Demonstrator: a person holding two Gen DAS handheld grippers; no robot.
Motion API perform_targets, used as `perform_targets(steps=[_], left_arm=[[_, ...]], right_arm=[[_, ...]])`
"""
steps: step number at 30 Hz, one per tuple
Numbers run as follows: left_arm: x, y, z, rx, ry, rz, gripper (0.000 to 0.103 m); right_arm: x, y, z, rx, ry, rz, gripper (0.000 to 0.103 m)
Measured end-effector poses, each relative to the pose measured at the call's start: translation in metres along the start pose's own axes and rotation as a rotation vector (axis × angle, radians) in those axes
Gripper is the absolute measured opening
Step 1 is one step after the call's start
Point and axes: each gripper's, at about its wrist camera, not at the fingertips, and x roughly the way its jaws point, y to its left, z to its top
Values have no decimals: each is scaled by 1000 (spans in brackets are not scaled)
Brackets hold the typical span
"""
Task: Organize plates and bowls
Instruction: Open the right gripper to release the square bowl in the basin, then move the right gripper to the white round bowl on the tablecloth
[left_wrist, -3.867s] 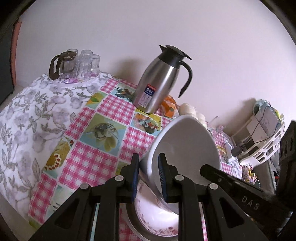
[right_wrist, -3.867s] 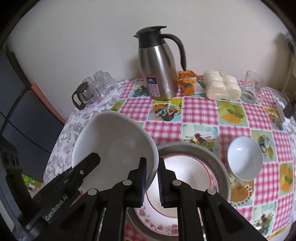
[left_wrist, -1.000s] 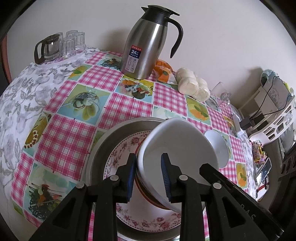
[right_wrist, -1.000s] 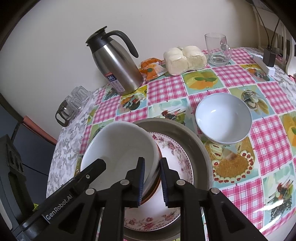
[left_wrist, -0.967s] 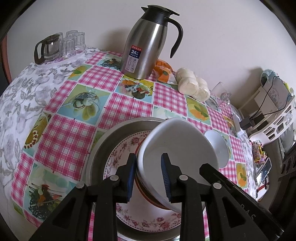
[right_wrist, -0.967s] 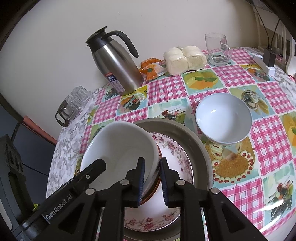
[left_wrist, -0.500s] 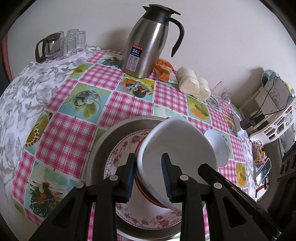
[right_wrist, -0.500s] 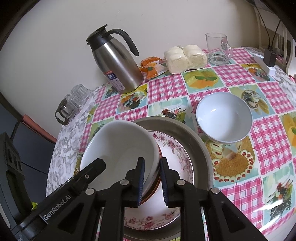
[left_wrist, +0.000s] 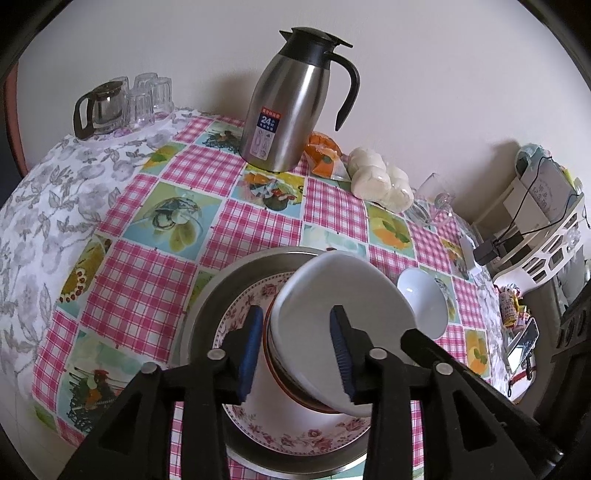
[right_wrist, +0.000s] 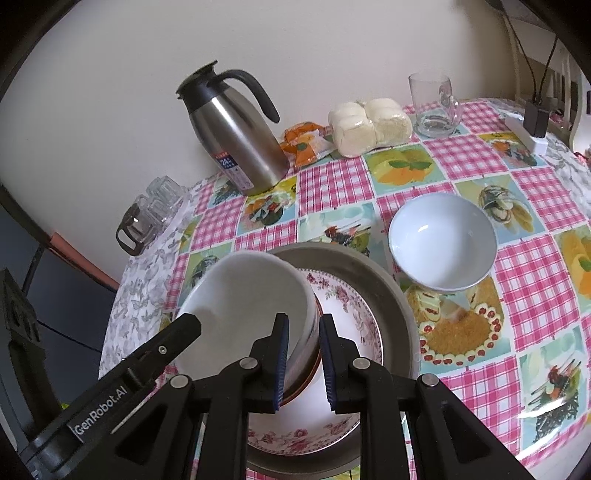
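Bowl: big white bowl (left_wrist: 334, 295) tilted on the flowered plate (left_wrist: 295, 432), inside the metal pan (right_wrist: 384, 280).
Left gripper (left_wrist: 297, 350): jaws just opened, spread off the bowl's rim.
Right gripper (right_wrist: 303, 363): jaws narrow, pinching the bowl's rim.
Small bowl (right_wrist: 442, 242): just beside the pan, on the tablecloth (left_wrist: 147, 280).

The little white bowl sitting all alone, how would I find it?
Find the tall steel jug at the back of the checked tablecloth. Come forward to the big metal dish of stacked plates. The small white bowl sits beside it, empty and alone.
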Motion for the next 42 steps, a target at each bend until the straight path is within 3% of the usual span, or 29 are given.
perform_targets(steps=[3,5,8,17,19,26,30,33,42], left_arm=[[-3,-1,1,4,-6,11,47],[-7,-2,2,8,-18,29,57],[-11,0,3,9,-34,54,67],[-13,17,7,-19,-50,197,81],[-13,20,7,-22,-56,218,86],[-16,26,8,-23,-89,272,88],[-18,30,9,-32,-100,290,88],[-19,33,9,-37,-110,305,96],[-22,42,10,-67,-133,336,97]], right_arm=[[-5,0,1,2,-14,-8,25],[-8,-1,2,2,-24,-17,46],[-12,-2,3,-1,-43,-37,60],[-16,-2,5,-15,-67,-66,85],[-15,-2,5,-21,-71,-73,87],[-14,-2,6,-30,-74,-79,99],[-14,-2,6,-40,-77,-80,102],[-14,-2,5,-45,-78,-86,103],[-14,0,5,-53,-77,-89,103]])
